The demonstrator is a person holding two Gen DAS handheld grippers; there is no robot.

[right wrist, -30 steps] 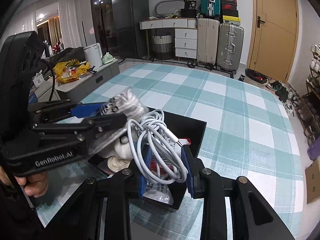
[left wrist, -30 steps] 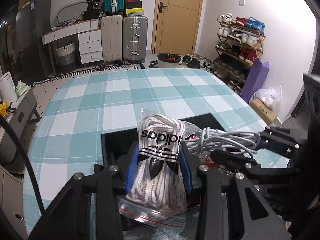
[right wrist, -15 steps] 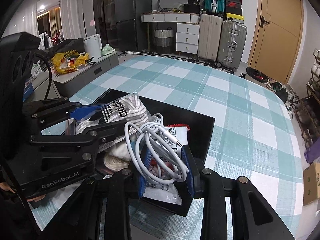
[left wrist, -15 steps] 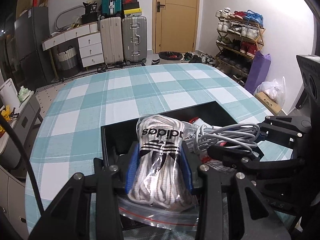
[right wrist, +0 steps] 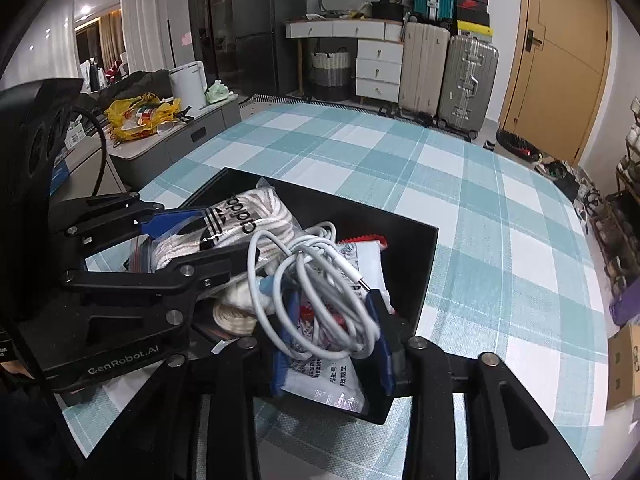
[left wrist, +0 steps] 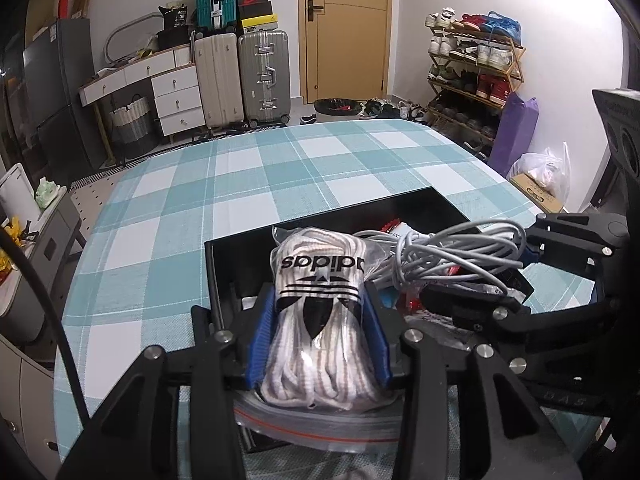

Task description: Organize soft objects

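Right now your left gripper (left wrist: 318, 332) has its blue pads against both sides of the bagged white laces (left wrist: 320, 320), jaws just easing wider, bag over the black box (left wrist: 224, 264) on the checked tablecloth (left wrist: 248, 184). Your right gripper (right wrist: 330, 336) has just been opening too; the white cable coil (right wrist: 316, 280) sits between its pads, loosely, above a white packet (right wrist: 320, 380) in the same box.

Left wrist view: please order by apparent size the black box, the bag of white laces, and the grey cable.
1. black box
2. bag of white laces, enlarged by nearness
3. grey cable
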